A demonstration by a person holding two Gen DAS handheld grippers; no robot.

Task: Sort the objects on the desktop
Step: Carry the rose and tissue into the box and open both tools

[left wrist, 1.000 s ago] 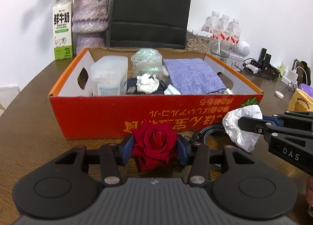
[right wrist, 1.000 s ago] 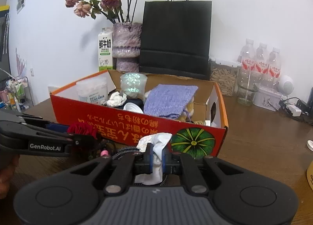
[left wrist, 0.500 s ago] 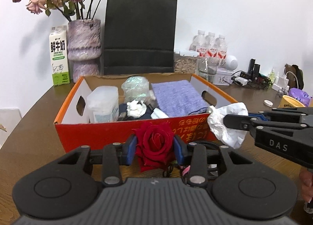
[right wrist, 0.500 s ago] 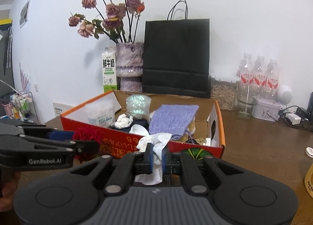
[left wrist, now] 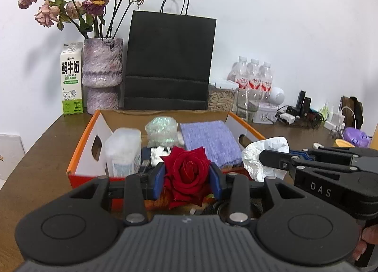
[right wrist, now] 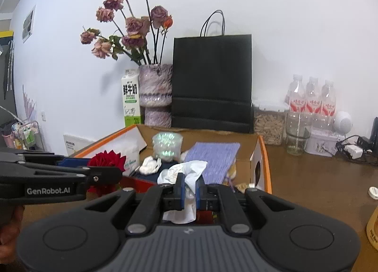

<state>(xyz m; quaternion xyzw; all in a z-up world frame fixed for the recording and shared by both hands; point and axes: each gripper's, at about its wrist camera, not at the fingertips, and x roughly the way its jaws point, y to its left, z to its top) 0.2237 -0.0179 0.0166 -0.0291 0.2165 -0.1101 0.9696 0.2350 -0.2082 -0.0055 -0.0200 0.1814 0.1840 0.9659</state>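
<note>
1. A white wall backs a brown wooden tabletop [left wrist: 40,168] crowded with things.
2. The left hand-held gripper [left wrist: 187,178] is clamped on a red rose [left wrist: 186,172]; its blue pads [left wrist: 158,182] press the bloom from both sides. Its jaws have just been closing a little on the flower.
3. The right hand-held gripper [right wrist: 189,188] is pinched nearly shut on a crumpled white tissue [right wrist: 186,172], which spills above and below the pads [right wrist: 180,189].
4. In the left wrist view the tissue and the right hand-held gripper sit at 3 o'clock of the rose; in the right wrist view the rose and the left hand-held gripper sit at 9 o'clock of the tissue. The two are near each other but apart.
5. Both held things hang over the near edge of an orange cardboard box [left wrist: 82,153].
6. Inside the box: a white plastic tub [left wrist: 122,151] at 10 o'clock of the rose, an iridescent wrap bundle [left wrist: 161,130] at 12, a purple cloth [left wrist: 208,142] at 1, and small white wads [right wrist: 148,165] just behind the rose.
7. Beyond the box, at 12 o'clock, stands a black paper bag [left wrist: 169,63]; at 11 a vase [left wrist: 102,73] of dried roses and a milk carton [left wrist: 70,78].
8. At 2 o'clock: water bottles [left wrist: 254,76], a jar [left wrist: 221,97], a glass [left wrist: 248,104] and chargers with cables [left wrist: 297,113].
</note>
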